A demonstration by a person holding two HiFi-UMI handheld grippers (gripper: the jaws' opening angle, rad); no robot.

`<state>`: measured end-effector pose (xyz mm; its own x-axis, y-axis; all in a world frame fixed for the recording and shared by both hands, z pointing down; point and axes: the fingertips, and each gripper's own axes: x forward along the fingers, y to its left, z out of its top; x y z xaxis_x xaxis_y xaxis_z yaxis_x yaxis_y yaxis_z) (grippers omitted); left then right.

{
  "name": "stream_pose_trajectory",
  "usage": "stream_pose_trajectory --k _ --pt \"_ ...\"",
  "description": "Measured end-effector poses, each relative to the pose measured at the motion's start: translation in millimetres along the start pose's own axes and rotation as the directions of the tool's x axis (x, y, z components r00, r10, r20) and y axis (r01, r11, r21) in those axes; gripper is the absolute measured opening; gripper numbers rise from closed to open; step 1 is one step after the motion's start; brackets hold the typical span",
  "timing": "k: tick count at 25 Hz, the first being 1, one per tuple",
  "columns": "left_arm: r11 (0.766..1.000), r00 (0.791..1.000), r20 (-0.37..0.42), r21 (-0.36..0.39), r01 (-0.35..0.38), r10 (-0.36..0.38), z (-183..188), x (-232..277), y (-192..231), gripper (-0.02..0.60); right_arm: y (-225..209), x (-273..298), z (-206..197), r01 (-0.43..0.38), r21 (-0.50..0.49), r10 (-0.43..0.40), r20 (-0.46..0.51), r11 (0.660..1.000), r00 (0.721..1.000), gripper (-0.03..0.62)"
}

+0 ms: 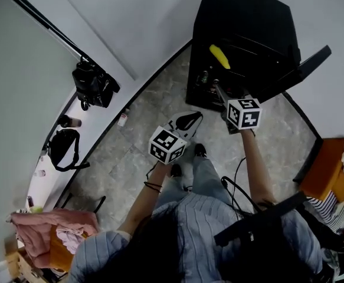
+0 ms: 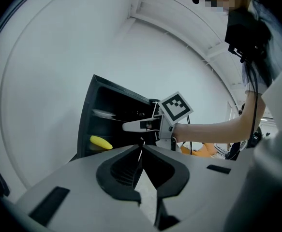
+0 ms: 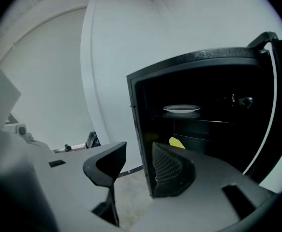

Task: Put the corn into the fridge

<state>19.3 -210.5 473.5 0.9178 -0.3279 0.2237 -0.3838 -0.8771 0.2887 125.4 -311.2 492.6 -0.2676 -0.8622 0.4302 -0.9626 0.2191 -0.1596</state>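
Note:
The yellow corn (image 1: 219, 56) lies on a lower shelf inside the open black fridge (image 1: 242, 22). It also shows in the left gripper view as the corn (image 2: 101, 142), and in the right gripper view as the corn (image 3: 177, 142) just past the right jaw. My right gripper (image 1: 216, 87) (image 3: 137, 151) is held just outside the fridge mouth, open, with nothing between its jaws. My left gripper (image 1: 186, 121) (image 2: 141, 149) hangs lower and further back over the floor, its tips touching and empty. The right gripper (image 2: 136, 125) is seen from the left one.
The fridge door (image 1: 304, 63) stands open to the right. A white plate (image 3: 181, 108) sits on an upper shelf. A camera on a tripod (image 1: 94, 84), a black bag (image 1: 64, 147) and a small bottle (image 1: 122, 119) are at the left wall. An orange chair (image 1: 331, 170) stands at the right.

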Motion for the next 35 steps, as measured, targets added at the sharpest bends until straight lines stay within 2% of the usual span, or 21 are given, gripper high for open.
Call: stream_pose_trajectory --k 9,18,26,35 --pt "0.999 0.999 0.031 0.02 0.031 -0.032 4 -46 -26 0.009 59 -59 -7 -0.01 0.083 0.005 0.064 0.997 0.998 0.178" --pt "0.993 0.995 0.007 0.063 0.099 -0.099 -10 -92 -55 0.009 130 -113 -34 -0.02 0.151 0.002 0.114 0.988 0.993 0.166" --pt "0.988 0.988 -0.033 0.044 0.151 -0.15 -34 -104 -87 0.009 153 -149 -58 -0.009 0.168 -0.008 0.099 0.986 0.995 0.149" --pt "0.994 0.994 -0.025 -0.028 0.11 -0.11 -42 -108 -94 0.009 163 -166 -73 -0.038 0.158 0.028 0.062 0.987 0.998 0.123"
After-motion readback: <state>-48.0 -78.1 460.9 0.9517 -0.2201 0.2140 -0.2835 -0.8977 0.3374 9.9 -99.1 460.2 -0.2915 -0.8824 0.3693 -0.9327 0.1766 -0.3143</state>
